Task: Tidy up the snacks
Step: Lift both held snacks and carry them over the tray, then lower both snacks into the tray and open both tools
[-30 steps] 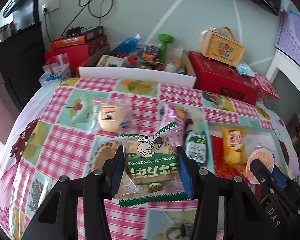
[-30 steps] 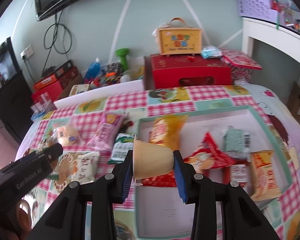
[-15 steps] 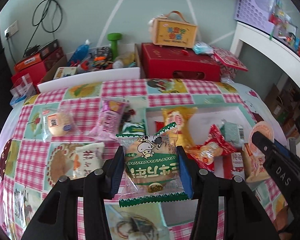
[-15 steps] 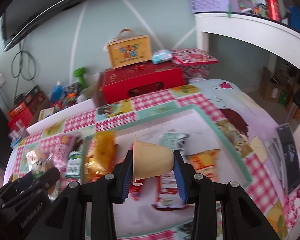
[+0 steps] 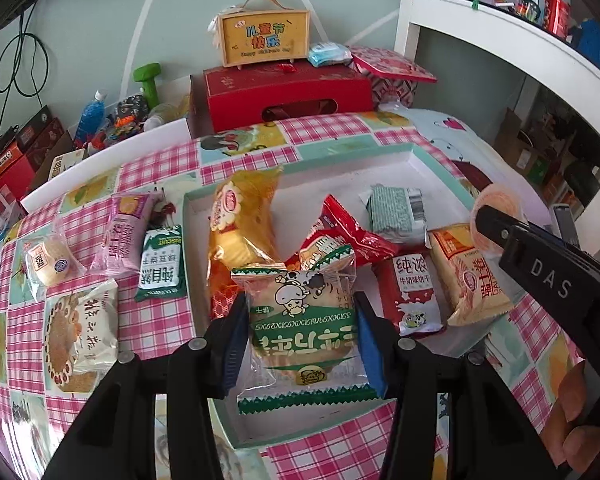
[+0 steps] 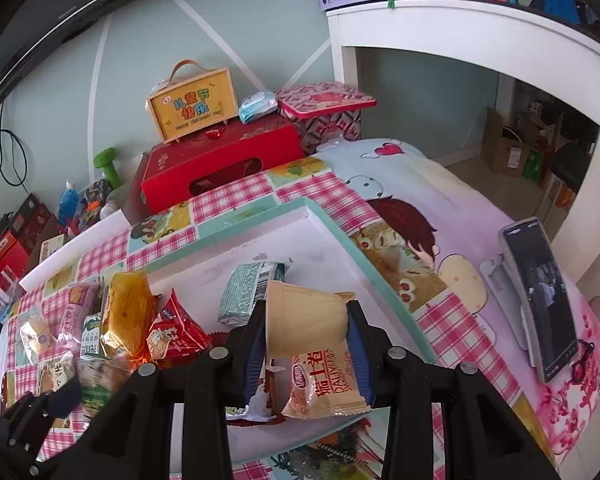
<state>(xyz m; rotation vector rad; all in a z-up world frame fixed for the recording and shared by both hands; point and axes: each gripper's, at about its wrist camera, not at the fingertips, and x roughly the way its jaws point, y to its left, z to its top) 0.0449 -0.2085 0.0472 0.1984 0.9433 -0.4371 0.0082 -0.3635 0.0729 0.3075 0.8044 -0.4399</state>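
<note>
My left gripper (image 5: 302, 316) is shut on a green-and-white cow-print snack packet (image 5: 304, 320), held over the near part of the white tray with a teal rim (image 5: 420, 150). My right gripper (image 6: 306, 320) is shut on a beige pudding cup (image 6: 304, 324) above the tray's (image 6: 328, 220) right half, over an orange packet (image 6: 324, 384). Several packets lie in the tray: yellow (image 5: 244, 220), red (image 5: 340, 232), grey-green (image 5: 396, 212). On the tablecloth left of the tray lie a pink packet (image 5: 124, 232), a green biscuit packet (image 5: 160, 264) and a white one (image 5: 88, 328).
A red box (image 5: 284, 96) with a yellow handled box (image 5: 264, 40) on it stands behind the table. A phone on a stand (image 6: 540, 296) sits at the table's right end. A white desk (image 6: 480, 48) is beyond it. A person's hand (image 5: 572, 420) holds the right gripper.
Both grippers have swung right. The left one carried its cow-print packet from over the tablecloth to over the tray. The right one took the cup across to the tray's right half.
</note>
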